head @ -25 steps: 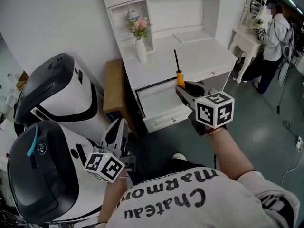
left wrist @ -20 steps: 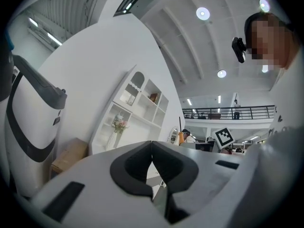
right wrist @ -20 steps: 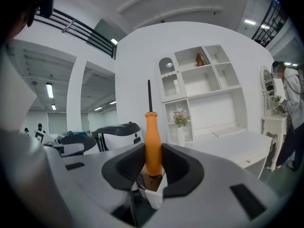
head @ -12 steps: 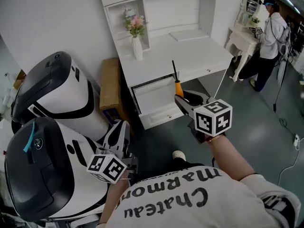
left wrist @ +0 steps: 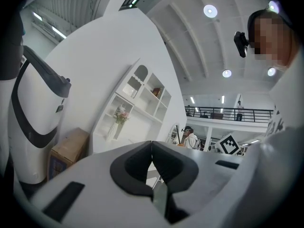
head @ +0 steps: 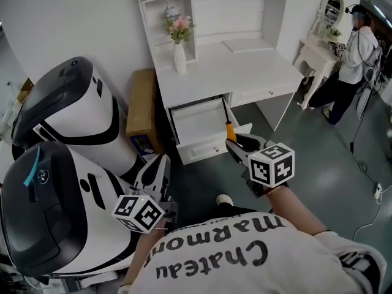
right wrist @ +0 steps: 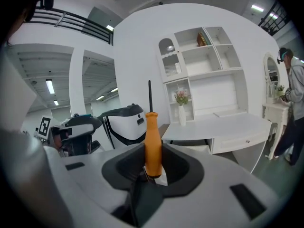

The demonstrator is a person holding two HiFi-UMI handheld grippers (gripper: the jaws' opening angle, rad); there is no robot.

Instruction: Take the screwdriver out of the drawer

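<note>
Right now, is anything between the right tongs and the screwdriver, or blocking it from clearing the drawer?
Nothing visible. The right tongs are shut on the screwdriver by its orange handle, holding it upright near the front right corner of the open drawer, with nothing over it.

The screwdriver (right wrist: 153, 144) has an orange handle and black shaft; table (head: 245, 69) and drawer (head: 205, 150) are plain white, flowers (head: 181, 24) pink (their vase (head: 179, 59) white too), cardboard box (head: 139, 106) brown.
</note>
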